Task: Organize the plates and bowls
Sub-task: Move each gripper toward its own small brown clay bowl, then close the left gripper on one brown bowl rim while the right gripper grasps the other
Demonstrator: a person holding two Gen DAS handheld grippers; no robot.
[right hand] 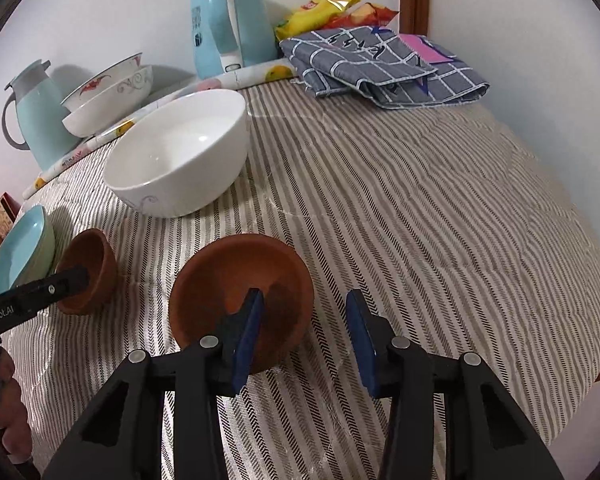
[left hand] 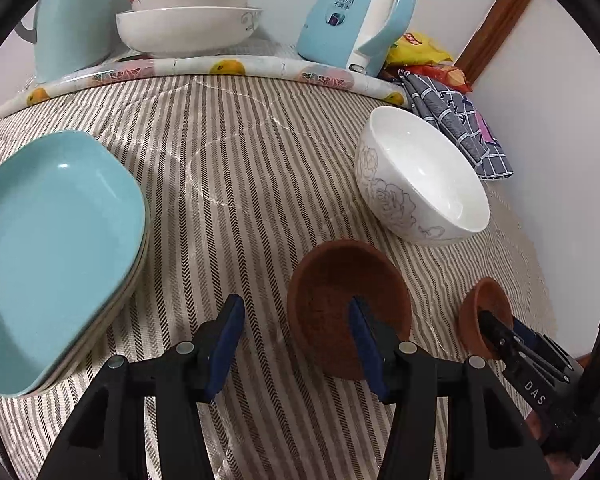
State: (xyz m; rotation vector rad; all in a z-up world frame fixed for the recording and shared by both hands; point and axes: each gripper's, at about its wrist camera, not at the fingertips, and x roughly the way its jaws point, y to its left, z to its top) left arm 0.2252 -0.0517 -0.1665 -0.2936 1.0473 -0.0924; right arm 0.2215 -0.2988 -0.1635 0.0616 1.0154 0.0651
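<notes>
Spread wide around one wall of each brown clay bowl, left gripper (left hand: 296, 344) on the left bowl (left hand: 348, 304) and right gripper (right hand: 308, 340) on the right bowl (right hand: 240, 300), apparently gripping nothing yet; risks tipping either bowl or knocking them together near the white bowl (right hand: 180, 156).

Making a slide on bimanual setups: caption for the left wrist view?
Open left hand-held gripper straddles a brown clay bowl's rim beside stacked turquoise plates and a white bowl.
</notes>
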